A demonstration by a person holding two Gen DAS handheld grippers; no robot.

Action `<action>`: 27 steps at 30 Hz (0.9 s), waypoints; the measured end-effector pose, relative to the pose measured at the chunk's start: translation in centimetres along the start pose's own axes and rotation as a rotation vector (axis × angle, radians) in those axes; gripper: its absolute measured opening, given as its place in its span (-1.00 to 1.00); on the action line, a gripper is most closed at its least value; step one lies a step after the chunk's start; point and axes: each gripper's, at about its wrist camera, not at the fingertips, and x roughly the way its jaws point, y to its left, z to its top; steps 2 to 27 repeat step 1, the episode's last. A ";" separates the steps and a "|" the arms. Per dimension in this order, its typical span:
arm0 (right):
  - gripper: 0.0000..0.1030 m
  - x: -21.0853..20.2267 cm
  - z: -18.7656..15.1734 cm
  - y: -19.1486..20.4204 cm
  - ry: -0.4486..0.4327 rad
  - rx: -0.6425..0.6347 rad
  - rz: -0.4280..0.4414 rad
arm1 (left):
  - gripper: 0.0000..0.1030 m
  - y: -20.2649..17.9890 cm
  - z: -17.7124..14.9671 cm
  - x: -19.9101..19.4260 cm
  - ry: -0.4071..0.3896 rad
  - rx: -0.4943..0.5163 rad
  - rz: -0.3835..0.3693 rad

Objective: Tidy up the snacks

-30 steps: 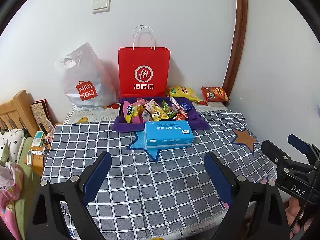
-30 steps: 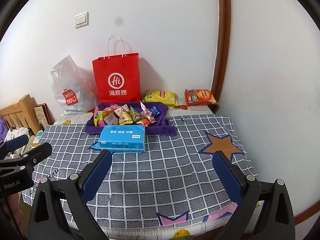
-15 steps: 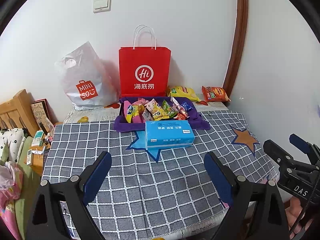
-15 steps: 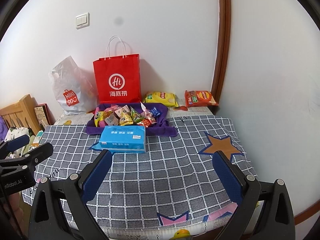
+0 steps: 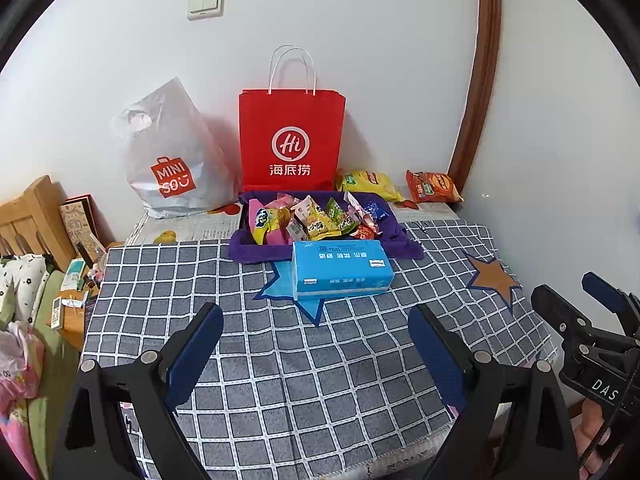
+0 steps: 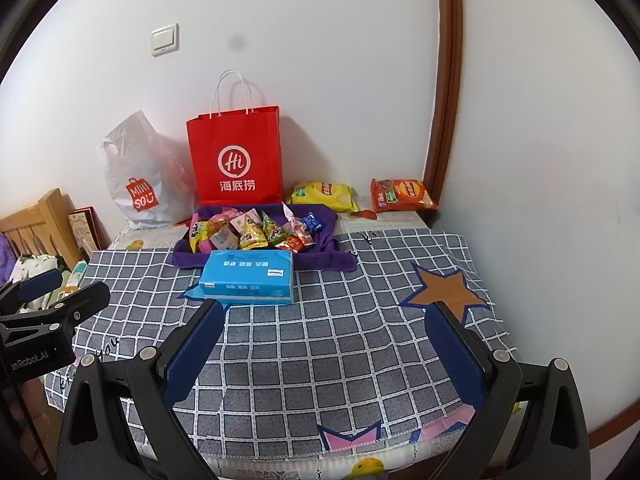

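A purple cloth tray (image 5: 248, 250) (image 6: 320, 260) holds several small snack packets (image 5: 316, 220) (image 6: 256, 232) at the back of the checked table. A yellow chip bag (image 5: 368, 184) (image 6: 324, 194) and an orange chip bag (image 5: 432, 188) (image 6: 400, 194) lie behind it by the wall. A blue tissue pack (image 5: 340, 270) (image 6: 248, 276) lies in front of the tray. My left gripper (image 5: 316, 344) is open and empty over the near table. My right gripper (image 6: 324, 340) is open and empty, also near the front edge.
A red paper bag (image 5: 292, 140) (image 6: 236, 160) and a white MINISO plastic bag (image 5: 168, 160) (image 6: 136, 176) stand against the back wall. A wooden bed frame (image 5: 28, 216) and clutter lie left of the table. A wall closes the right side.
Both views have shifted only slightly. Nothing on the table has moved and both grippers stay open.
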 end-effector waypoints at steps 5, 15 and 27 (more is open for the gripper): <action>0.93 0.2 0.0 0.1 0.001 -0.003 -0.004 | 0.81 0.1 0.1 0.2 0.001 -0.001 0.002; 0.93 0.2 0.0 0.1 0.001 -0.003 -0.004 | 0.81 0.1 0.1 0.2 0.001 -0.001 0.002; 0.93 0.2 0.0 0.1 0.001 -0.003 -0.004 | 0.81 0.1 0.1 0.2 0.001 -0.001 0.002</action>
